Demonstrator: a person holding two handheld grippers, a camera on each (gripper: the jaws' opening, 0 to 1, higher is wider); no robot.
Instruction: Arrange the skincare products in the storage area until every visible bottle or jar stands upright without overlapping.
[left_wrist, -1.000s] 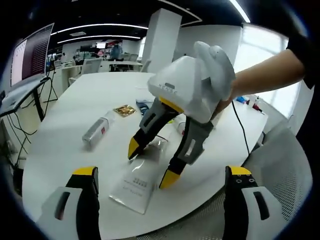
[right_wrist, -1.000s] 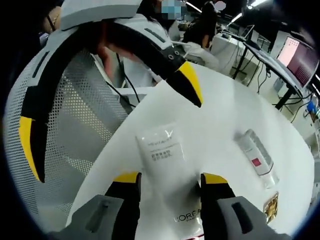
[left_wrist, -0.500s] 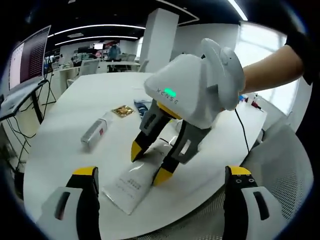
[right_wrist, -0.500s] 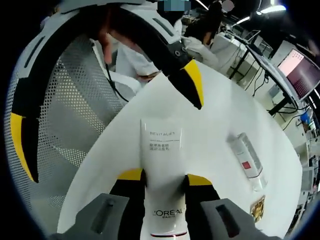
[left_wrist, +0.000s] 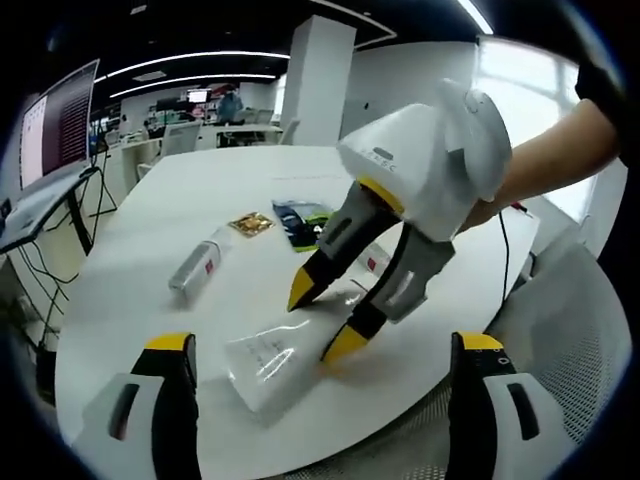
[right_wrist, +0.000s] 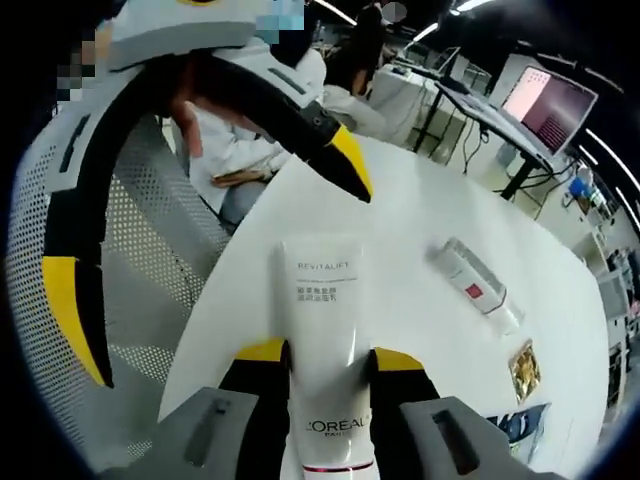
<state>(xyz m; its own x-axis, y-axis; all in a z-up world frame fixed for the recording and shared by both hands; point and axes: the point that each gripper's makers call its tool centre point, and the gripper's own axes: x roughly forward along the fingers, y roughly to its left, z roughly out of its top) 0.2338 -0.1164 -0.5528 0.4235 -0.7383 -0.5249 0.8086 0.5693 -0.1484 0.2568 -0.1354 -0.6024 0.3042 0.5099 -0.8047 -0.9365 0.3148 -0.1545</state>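
Two tongs: right tongs (right_wrist: 318, 355) are clamping the white tube (right_wrist: 322, 330), its flat end lifting off the tabletop (left_wrist: 150, 230)
Left tongs (left_wrist: 318, 345): gaping, hovering nearby
Advice: keep tilting slowly; cap end down

Right tool (left_wrist: 335, 325) clamped on white tube (left_wrist: 272, 362), lifted off white table (left_wrist: 150, 240); left tool (left_wrist: 318, 400) agape

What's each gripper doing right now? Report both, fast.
Left gripper: open, holding nothing.
Right gripper: shut on the white tube, its crimped end lifted off the white table.
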